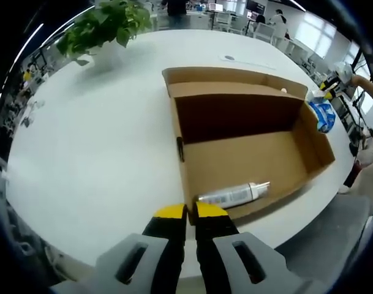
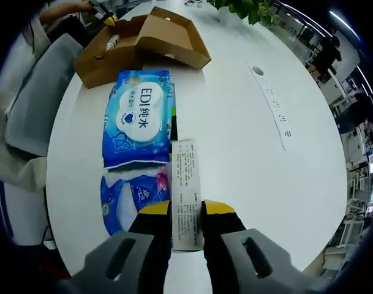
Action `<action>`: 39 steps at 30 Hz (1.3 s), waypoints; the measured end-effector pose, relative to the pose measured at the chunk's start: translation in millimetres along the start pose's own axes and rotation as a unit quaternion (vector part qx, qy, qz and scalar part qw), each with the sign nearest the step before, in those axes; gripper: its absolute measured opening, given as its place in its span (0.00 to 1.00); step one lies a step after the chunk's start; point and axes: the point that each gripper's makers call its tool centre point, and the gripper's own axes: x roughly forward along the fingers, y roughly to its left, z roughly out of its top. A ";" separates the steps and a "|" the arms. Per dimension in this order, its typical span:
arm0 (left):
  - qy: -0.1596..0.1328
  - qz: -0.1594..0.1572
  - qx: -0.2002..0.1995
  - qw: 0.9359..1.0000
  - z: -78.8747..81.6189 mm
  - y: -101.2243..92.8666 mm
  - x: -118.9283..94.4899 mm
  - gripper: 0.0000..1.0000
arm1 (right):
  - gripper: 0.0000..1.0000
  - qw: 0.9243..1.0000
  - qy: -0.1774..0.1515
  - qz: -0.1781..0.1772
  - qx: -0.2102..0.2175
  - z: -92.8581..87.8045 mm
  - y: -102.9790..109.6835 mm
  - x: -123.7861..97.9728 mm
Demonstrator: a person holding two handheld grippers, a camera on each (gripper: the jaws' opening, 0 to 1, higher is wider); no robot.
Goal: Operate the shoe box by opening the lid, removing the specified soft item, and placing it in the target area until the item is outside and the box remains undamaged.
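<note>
Two tongs are at work: the right tongs are clamped on a white strip at the 6 o'clock end of the blue packs lying on the worktop, and the left tongs sit together, empty, at the open box's near wall. Inside the box lies a bottle. My worry is the strip tearing or slipping if pulled sideways, dragging a pack toward the 9 o'clock edge.

Open-plan office, large white table, potted plant, desks with monitors, people beyond
</note>
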 end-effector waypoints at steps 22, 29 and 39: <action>0.006 -0.001 0.001 1.000 -0.5 -0.1 0.6 0.01 | 0.16 0.999 0.044 0.006 -0.021 -26.9 -9.1 13.5; 0.006 -0.002 0.002 1.000 -0.3 -0.7 0.7 0.02 | 0.16 0.998 0.050 0.003 -0.025 -27.4 -13.4 13.8; 0.005 -0.003 0.005 1.000 -0.4 -1.1 0.6 0.02 | 0.17 0.998 0.059 -0.004 -0.035 -28.3 -19.8 14.8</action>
